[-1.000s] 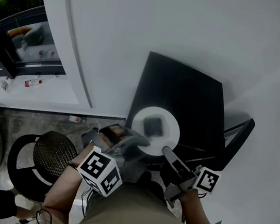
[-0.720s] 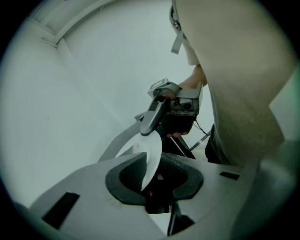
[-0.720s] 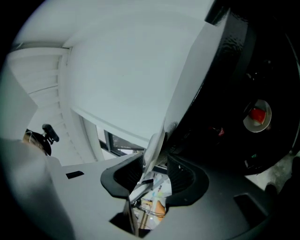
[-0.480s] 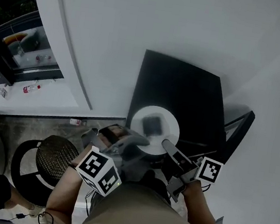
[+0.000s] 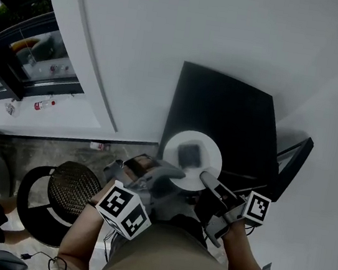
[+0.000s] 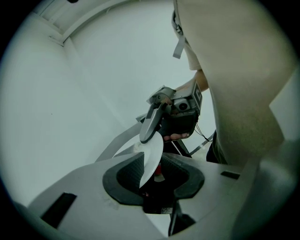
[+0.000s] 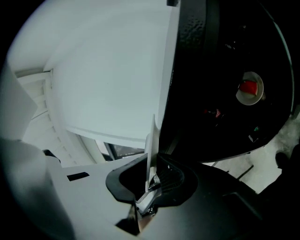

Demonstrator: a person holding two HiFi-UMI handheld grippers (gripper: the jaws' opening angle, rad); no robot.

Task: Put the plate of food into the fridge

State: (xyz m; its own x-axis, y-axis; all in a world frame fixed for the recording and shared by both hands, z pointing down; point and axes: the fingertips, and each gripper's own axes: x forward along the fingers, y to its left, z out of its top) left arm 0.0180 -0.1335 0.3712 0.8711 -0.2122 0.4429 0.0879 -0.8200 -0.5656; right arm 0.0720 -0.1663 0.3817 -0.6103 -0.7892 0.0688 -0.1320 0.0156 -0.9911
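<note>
plate point(image 5: 210, 164), white and round, sits level just in front of the black fridge point(image 5: 223, 111), over its near edge as seen from the head view. a dark grey piece of food point(image 5: 190, 154) lies on the middle of it. the left gripper point(image 5: 174, 173) has the rim on the side away from the fridge's open door point(image 5: 292, 163). its jaws are narrow, with the pads on the rim, and they have just been opening a touch. the right gripper point(image 5: 204, 179) has the rim on the door side, just beside the fridge's front corner. its jaws have just been closing from wide and now stand narrow, with the thin edge of the plate upright between them. a dark woven stool point(image 5: 70, 187) stands on the floor well apart from the fridge, on the left gripper's side.
</note>
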